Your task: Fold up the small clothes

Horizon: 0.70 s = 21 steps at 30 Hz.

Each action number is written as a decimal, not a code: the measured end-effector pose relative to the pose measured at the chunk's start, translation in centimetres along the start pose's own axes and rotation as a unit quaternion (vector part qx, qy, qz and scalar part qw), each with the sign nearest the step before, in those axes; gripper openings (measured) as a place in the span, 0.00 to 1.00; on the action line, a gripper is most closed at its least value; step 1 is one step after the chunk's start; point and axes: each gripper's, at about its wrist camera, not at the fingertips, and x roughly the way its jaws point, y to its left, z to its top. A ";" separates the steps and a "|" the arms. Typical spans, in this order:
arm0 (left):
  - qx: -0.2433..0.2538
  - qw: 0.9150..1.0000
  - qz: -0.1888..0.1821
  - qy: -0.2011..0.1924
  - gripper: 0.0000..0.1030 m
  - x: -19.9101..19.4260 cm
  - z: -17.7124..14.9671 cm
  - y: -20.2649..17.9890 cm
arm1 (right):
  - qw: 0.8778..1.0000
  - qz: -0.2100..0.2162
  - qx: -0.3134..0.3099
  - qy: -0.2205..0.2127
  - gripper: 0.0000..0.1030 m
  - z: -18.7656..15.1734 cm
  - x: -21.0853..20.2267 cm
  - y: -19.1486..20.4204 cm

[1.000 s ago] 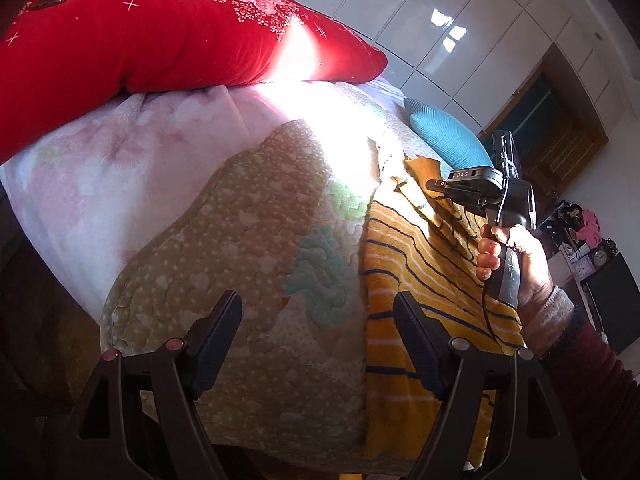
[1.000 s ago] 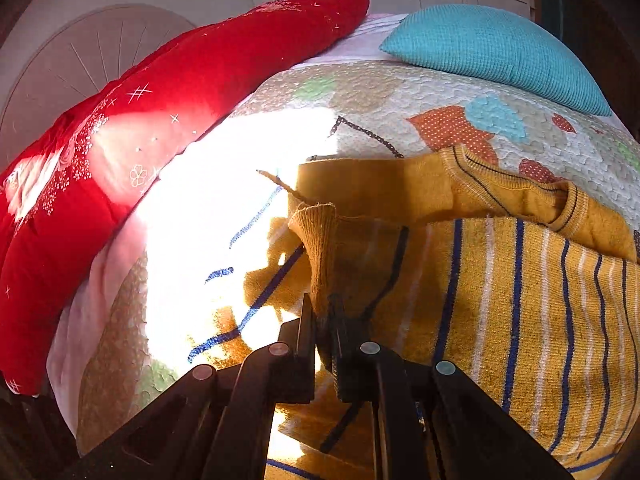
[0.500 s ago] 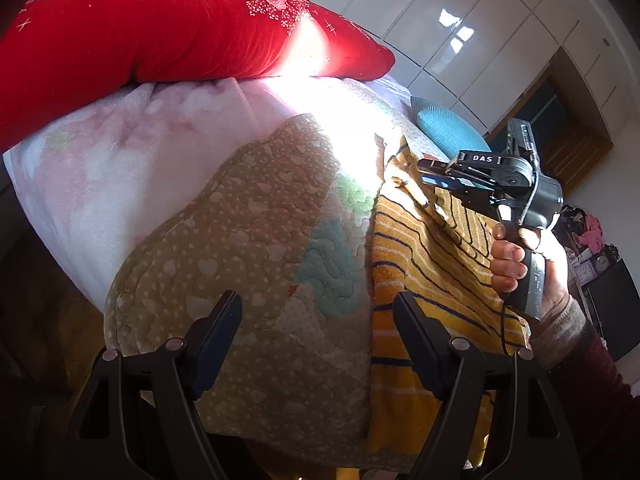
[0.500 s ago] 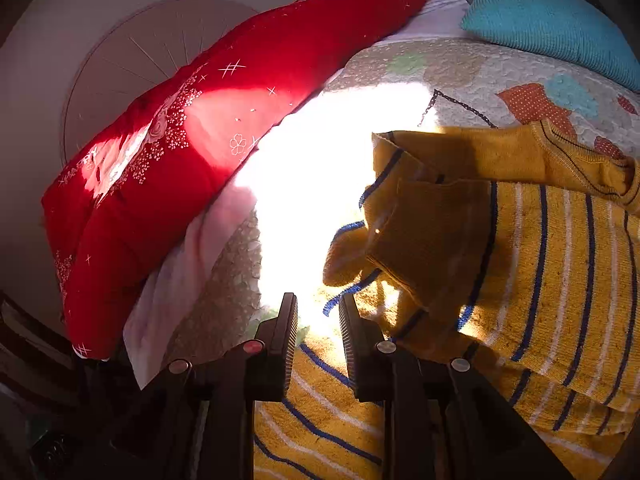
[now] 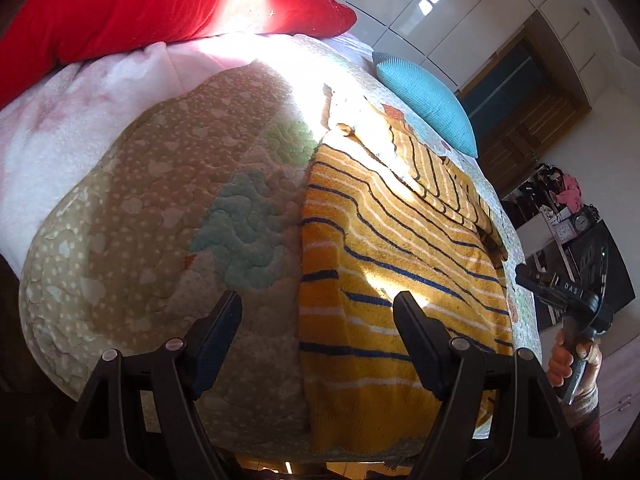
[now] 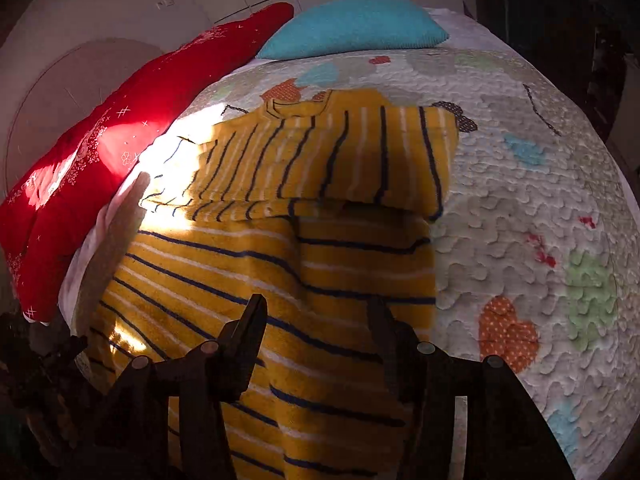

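A small yellow sweater [image 6: 304, 248] with blue and white stripes lies flat on the quilted bed; it also shows in the left wrist view [image 5: 384, 256]. Both sleeves are folded across its chest [image 6: 320, 160]. My right gripper [image 6: 316, 312] is open and empty, hovering above the sweater's lower body. It also shows in the left wrist view [image 5: 568, 296], held off the bed's right edge. My left gripper [image 5: 318, 308] is open and empty above the sweater's left hem edge and the quilt.
The patterned quilt [image 6: 520, 208] covers the bed. A long red cushion [image 5: 152, 4] lies along the far left side, with a pink blanket [image 5: 80, 120] under it. A teal pillow [image 6: 356, 24] sits at the head. Cupboards [image 5: 460, 20] and a cluttered shelf [image 5: 560, 208] stand beyond.
My right gripper let go of the sleeve cuff, opened, and drew back toward the sweater's lower right. The sleeve now lies folded across the chest. My left gripper stayed open.
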 end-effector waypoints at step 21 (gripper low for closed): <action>0.010 0.989 -0.129 0.067 0.58 3.0 -5.1 -2.7 | 0.938 0.309 0.151 0.046 0.57 -15.7 2.8 0.1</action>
